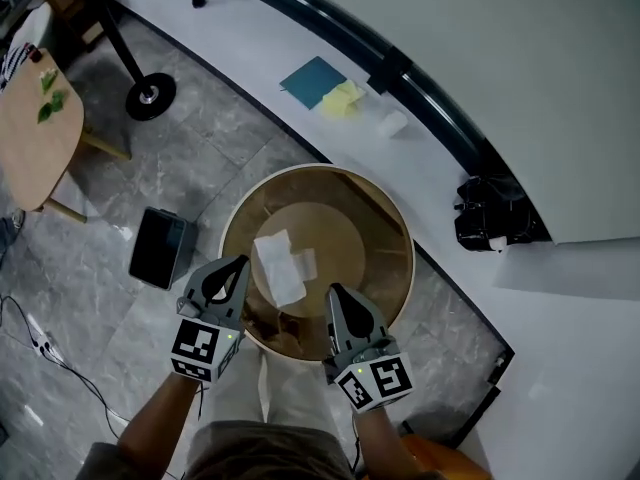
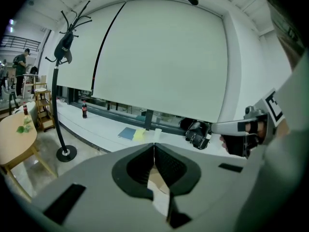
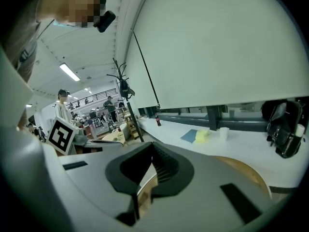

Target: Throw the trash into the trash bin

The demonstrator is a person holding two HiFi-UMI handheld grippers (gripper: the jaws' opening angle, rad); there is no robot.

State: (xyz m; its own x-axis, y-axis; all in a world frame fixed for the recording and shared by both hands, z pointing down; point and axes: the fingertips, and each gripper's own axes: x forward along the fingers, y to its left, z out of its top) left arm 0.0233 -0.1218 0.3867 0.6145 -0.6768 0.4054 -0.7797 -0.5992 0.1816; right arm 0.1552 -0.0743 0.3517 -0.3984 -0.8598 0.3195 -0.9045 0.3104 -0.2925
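**Both grippers closed and empty at the bin's near rim**

The trash bin stands against the white ledge on its far right. Grey floor lies open to its left, past a dark box. The left gripper and right gripper point away, tilted slightly down, with jaws closed on nothing. White paper trash lies inside the bin, between the two grippers' tips and just beyond them.

A grey tiled floor is bordered by a curved white ledge. A coat stand and wooden table are seen beside a lowered blind.
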